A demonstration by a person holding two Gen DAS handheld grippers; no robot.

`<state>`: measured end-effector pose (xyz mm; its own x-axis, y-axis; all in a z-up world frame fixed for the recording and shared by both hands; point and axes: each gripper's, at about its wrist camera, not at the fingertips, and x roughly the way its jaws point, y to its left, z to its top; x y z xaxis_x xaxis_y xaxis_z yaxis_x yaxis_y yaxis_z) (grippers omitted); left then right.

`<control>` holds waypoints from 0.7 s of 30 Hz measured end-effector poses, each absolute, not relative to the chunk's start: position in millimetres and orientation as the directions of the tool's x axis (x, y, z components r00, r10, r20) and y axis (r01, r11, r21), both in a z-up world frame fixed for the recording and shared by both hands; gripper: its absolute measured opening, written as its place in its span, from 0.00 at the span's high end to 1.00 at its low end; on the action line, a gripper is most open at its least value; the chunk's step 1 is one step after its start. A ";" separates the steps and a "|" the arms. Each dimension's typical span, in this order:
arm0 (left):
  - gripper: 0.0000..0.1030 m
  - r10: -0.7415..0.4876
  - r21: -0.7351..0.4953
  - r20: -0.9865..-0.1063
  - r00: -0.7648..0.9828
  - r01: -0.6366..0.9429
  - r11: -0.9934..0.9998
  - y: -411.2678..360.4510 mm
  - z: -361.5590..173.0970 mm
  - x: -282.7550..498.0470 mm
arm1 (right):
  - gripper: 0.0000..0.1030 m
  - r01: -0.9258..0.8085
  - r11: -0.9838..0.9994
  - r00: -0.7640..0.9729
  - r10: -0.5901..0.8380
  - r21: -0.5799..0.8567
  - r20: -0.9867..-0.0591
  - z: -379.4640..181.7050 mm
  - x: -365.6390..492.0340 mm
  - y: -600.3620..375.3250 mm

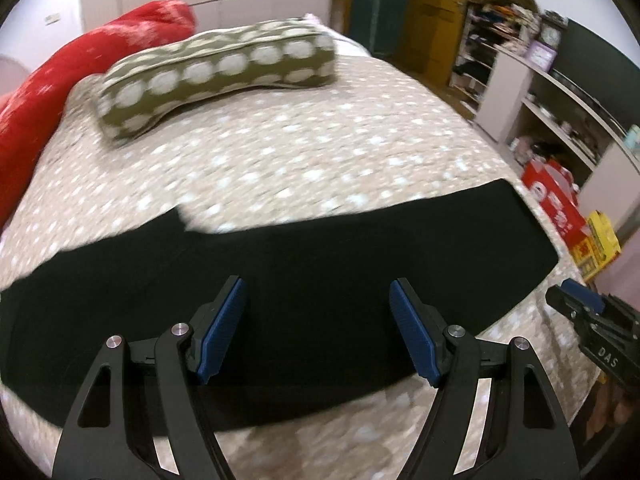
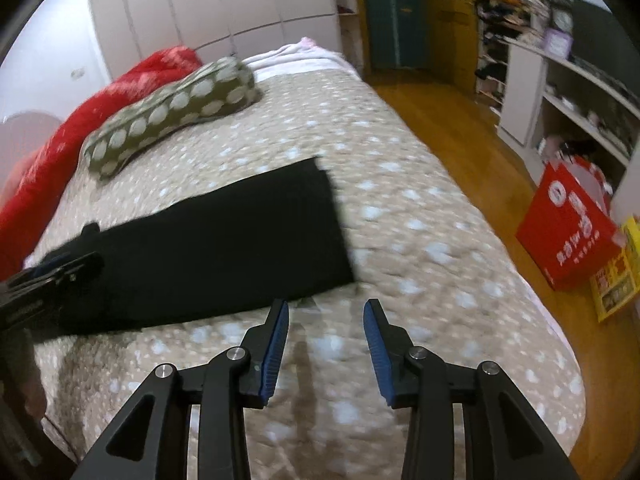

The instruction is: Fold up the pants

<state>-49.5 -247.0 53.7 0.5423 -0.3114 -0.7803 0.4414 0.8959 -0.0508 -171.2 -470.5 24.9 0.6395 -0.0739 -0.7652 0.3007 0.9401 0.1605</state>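
Observation:
Black pants [image 1: 280, 272] lie flat in a long band across the near part of the bed [image 1: 304, 152]. My left gripper [image 1: 318, 292] is open and empty, above the middle of the pants. In the right wrist view the pants [image 2: 224, 240] end in a straight edge at the right. My right gripper [image 2: 326, 312] is open and empty, over the bedspread just off the pants' near right corner. The right gripper also shows at the right edge of the left wrist view [image 1: 580, 300], and the left gripper at the left edge of the right wrist view [image 2: 52, 272].
An olive polka-dot bolster pillow [image 1: 216, 72] and a red blanket [image 1: 80, 68] lie at the far side of the bed. Red and yellow boxes [image 2: 572, 224] stand on the wooden floor [image 2: 460, 128] to the right, below white shelves [image 2: 560, 92].

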 end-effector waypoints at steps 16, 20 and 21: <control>0.28 -0.480 -0.140 -0.824 0.301 0.713 0.687 -388.5 46.7 9.7 | 0.52 0.232 0.866 0.727 0.149 0.444 -0.670 2.7 -154.0 -496.1; 0.28 -0.478 -0.139 -0.844 0.244 0.760 0.635 -416.6 36.7 12.8 | 0.48 0.224 0.848 0.745 0.169 0.480 -0.645 -2.1 -150.1 -497.8; 0.28 -0.479 -0.147 -0.848 0.225 0.769 0.622 -420.7 34.3 12.2 | 0.48 0.223 0.845 0.749 0.171 0.486 -0.641 -2.9 -148.8 -497.4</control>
